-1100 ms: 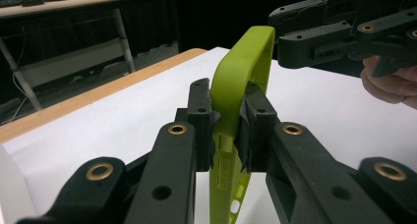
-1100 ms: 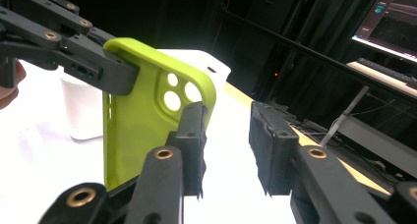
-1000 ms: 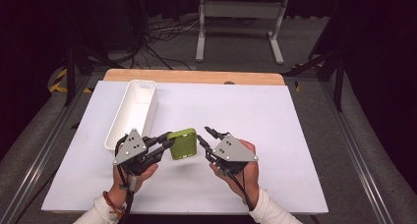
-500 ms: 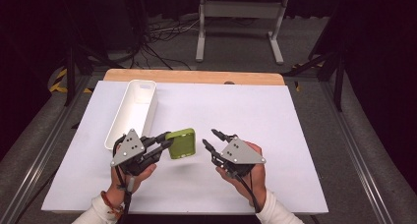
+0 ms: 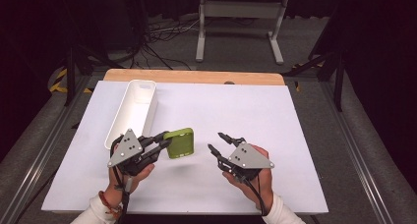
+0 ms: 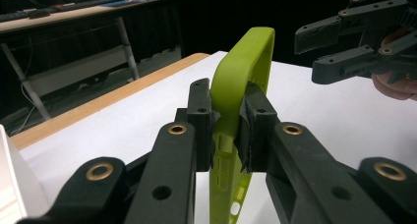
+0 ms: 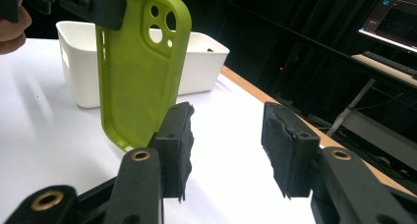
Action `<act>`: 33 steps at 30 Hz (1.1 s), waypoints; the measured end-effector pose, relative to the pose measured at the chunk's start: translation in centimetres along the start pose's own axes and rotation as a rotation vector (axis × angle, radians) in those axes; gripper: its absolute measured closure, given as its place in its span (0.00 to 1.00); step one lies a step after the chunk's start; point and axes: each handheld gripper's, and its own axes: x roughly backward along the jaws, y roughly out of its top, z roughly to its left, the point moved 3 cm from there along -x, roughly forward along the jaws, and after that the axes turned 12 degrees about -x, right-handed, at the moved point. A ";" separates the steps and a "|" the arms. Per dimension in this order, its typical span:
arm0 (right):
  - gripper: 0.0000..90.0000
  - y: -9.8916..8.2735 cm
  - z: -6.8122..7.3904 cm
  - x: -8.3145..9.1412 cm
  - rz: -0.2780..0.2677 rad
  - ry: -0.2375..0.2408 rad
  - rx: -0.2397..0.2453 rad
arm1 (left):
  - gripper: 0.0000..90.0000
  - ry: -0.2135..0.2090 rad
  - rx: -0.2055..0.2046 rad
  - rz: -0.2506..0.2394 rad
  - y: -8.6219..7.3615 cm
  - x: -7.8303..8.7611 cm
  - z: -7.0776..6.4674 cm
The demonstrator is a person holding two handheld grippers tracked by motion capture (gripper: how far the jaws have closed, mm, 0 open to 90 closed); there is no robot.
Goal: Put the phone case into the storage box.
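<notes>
Green phone case [image 5: 180, 142] is hanging just above the white table [image 5: 295, 116], beside the near end of the white bin [image 5: 134, 111], pinched on one side wall by the left gripper [image 6: 229, 128]. Right gripper [image 5: 220, 141], on the far side of the case from the bin, has just been opening its jaws, with nothing between them. That case is looking light, thin and bendy, likely rubbery; gripping the stiffer rim, away from the camera cut-outs [image 7: 158, 25], seems wisest.

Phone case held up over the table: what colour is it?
Lime green; the phone case shows best in the right gripper view.
</notes>
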 end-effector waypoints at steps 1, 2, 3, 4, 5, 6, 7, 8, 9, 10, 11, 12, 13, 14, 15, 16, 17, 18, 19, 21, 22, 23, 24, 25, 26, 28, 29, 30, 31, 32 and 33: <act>0.61 -0.1 -0.1 0.1 -0.001 -0.002 0.001 | 0.87 0.000 0.000 0.000 0.0 0.0 0.0; 0.61 -0.2 -0.1 0.2 0.002 -0.003 -0.001 | 0.87 0.002 -0.001 -0.002 0.0 0.0 0.0; 0.60 -0.3 -0.2 0.3 0.004 -0.003 -0.001 | 0.87 -0.001 0.002 0.000 0.1 0.1 0.0; 0.60 -0.4 -0.2 0.4 0.006 0.000 -0.001 | 0.87 -0.001 0.003 -0.003 0.1 0.1 0.0; 0.59 -0.5 -0.3 0.5 0.007 -0.002 -0.001 | 0.87 0.003 -0.001 -0.005 0.1 0.1 0.0; 0.59 -0.6 -0.4 0.6 0.010 -0.003 0.000 | 0.87 0.003 -0.003 -0.006 0.1 0.1 0.0; 0.58 -0.7 -0.4 0.7 0.011 -0.001 -0.001 | 0.87 0.003 -0.003 -0.006 0.1 0.1 0.0; 0.58 -0.7 -0.4 0.7 0.011 -0.001 -0.001 | 0.87 0.005 -0.005 -0.007 0.1 0.1 0.1; 0.58 -0.8 -0.5 0.8 0.013 -0.002 -0.001 | 0.87 0.002 -0.003 -0.004 0.1 0.2 0.0; 0.57 -1.0 -0.5 0.9 0.018 -0.001 -0.003 | 0.87 0.000 0.000 -0.006 0.2 0.2 0.0; 0.57 -1.1 -0.6 0.9 0.018 -0.002 -0.001 | 0.87 0.000 -0.001 -0.006 0.2 0.2 0.0; 0.56 -1.3 -0.7 1.1 0.021 -0.001 -0.001 | 0.87 0.005 -0.004 -0.009 0.2 0.3 0.1; 0.56 -1.4 -0.7 1.2 0.023 0.001 -0.001 | 0.87 0.005 -0.004 -0.009 0.2 0.3 0.1; 0.55 -1.6 -0.7 1.2 0.026 0.000 0.002 | 0.87 0.007 -0.011 -0.011 0.2 0.4 0.2; 0.55 -1.7 -0.7 1.3 0.027 0.000 0.004 | 0.87 0.008 -0.011 -0.010 0.2 0.4 0.2; 0.55 -1.7 -0.7 1.3 0.027 0.000 0.004 | 0.87 0.006 -0.009 -0.009 0.3 0.5 0.2; 0.54 -1.8 -0.7 1.4 0.029 0.000 0.004 | 0.87 0.006 -0.007 -0.009 0.3 0.5 0.2; 0.53 -2.0 -0.7 1.4 0.034 0.002 0.004 | 0.87 0.009 -0.006 -0.011 0.3 0.6 0.2; 0.52 -2.1 -0.7 1.4 0.035 0.002 0.005 | 0.87 0.011 -0.010 -0.014 0.3 0.6 0.2; 0.51 -2.3 -0.7 1.5 0.042 0.003 0.005 | 0.87 0.011 -0.007 -0.015 0.4 0.7 0.3; 0.50 -2.5 -0.6 1.5 0.045 0.007 0.005 | 0.87 0.012 -0.011 -0.014 0.4 0.8 0.3; 0.49 -2.6 -0.6 1.5 0.047 0.008 0.011 | 0.87 0.016 -0.012 -0.019 0.4 0.8 0.4; 0.48 -2.8 -0.5 1.6 0.052 0.007 0.013 | 0.87 0.020 -0.017 -0.020 0.5 0.8 0.4; 0.46 -2.9 -0.5 1.6 0.055 0.009 0.014 | 0.87 0.020 -0.015 -0.020 0.5 0.8 0.4; 0.45 -3.0 -0.4 1.6 0.057 0.011 0.016 | 0.87 0.019 -0.014 -0.022 0.5 0.9 0.4; 0.42 -3.3 -0.4 1.8 0.056 0.007 0.020 | 0.87 0.021 -0.017 -0.021 0.5 0.9 0.4; 0.40 -3.4 -0.3 1.8 0.057 0.007 0.013 | 0.87 0.022 -0.015 -0.020 0.5 1.0 0.4; 0.40 -3.4 -0.3 1.8 0.057 0.007 0.013 | 0.87 0.022 -0.015 -0.020 0.5 1.0 0.4; 0.39 -3.5 -0.3 1.9 0.054 0.007 0.011 | 0.87 0.024 -0.021 -0.023 0.6 1.1 0.5; 0.38 -3.7 -0.3 2.0 0.052 0.004 0.010 | 0.87 0.021 -0.019 -0.020 0.6 1.1 0.5; 0.36 -3.8 -0.3 2.1 0.058 0.006 0.005 | 0.87 0.024 -0.022 -0.022 0.6 1.1 0.5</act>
